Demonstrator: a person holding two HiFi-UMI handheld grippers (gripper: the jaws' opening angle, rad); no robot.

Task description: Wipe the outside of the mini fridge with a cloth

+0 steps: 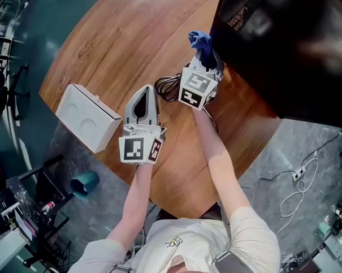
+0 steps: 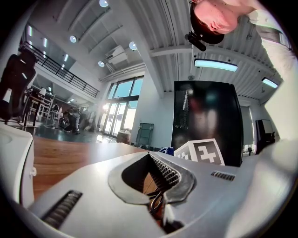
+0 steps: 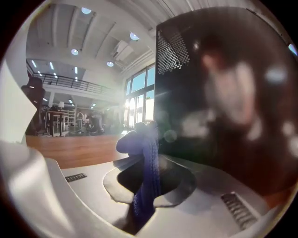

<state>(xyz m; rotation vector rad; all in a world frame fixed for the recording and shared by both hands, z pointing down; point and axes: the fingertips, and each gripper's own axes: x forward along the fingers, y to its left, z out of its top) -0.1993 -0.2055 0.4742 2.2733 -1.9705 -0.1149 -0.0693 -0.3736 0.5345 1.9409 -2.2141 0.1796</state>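
A soft, crumpled blue woven cloth point(image 1: 200, 41) is pinched in the right claw point(image 1: 206, 60), whose jaws are shut on it, and a loose bunch is left standing beyond the tips. The cloth is judged light and limp, so a firm pinch with a free pad of fabric is favoured for wiping. It is held just beside the glossy black mini fridge point(image 1: 288, 47) on the round wooden tabletop point(image 1: 124, 40); contact cannot be confirmed. The fridge's panel is judged stiff and slippery. The left claw point(image 1: 144, 98) is closed on nothing, near a white plastic box point(image 1: 87, 117).
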